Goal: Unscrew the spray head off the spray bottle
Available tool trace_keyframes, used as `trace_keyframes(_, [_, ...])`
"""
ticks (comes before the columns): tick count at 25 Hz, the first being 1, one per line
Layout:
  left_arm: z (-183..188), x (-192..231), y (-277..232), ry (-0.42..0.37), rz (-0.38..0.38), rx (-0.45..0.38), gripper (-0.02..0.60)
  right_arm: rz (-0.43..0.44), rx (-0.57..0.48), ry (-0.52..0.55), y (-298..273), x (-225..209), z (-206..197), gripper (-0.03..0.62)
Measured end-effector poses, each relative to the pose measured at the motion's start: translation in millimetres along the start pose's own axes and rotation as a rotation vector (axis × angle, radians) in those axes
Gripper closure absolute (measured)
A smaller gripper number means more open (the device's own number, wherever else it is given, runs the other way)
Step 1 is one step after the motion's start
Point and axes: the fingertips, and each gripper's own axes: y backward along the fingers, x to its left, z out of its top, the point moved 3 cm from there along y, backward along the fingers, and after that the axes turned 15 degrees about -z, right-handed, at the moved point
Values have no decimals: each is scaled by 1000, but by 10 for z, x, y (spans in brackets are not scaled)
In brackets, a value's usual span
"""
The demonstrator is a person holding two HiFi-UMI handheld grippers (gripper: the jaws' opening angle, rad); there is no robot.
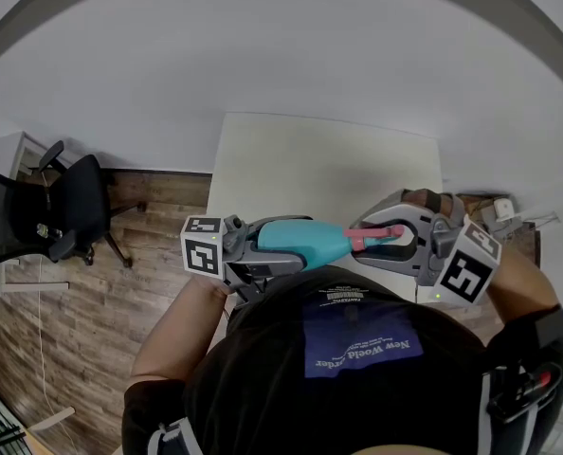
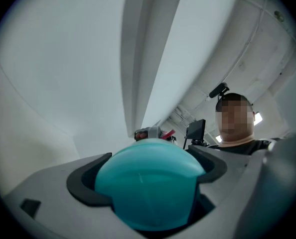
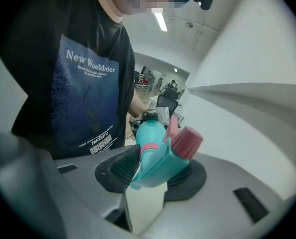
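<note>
Here the spray bottle (image 1: 296,239) hangs in the air, lying level over the near edge of the white worktop (image 1: 329,159), just in front of the person's chest. Its rounded base points to the person's left and its neck to the right.

The left claw (image 1: 259,245) is closed on the bottle's lower end. In the left gripper view the teal base fills the gap, and both dark pads (image 2: 85,180) press on its sides.

The right claw (image 1: 388,240) is clamped on the spray head (image 1: 374,238). In the right gripper view the teal head sits between the two dark pads (image 3: 119,167), which touch it on either side. Its pink nozzle (image 3: 189,142) juts up to the right. The pink collar (image 3: 149,147) rests against the bottle's neck, so the head is on the bottle.

Both hands hold their grippers close to the body. Nothing lies on the bare part of the worktop that shows. A black office chair (image 1: 68,211) stands on the wooden floor (image 1: 120,292), well off the worktop's left edge.
</note>
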Motion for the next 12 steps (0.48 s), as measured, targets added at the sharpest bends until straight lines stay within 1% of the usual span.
trace_keyframes(3, [-81,-29,-34,25,-19,-12,91,-3,-2,53,58,71,38,461])
trace_keyframes(12, [-101,-80,-49,54,-54,-19,91,2,3,117,91,88,113,461])
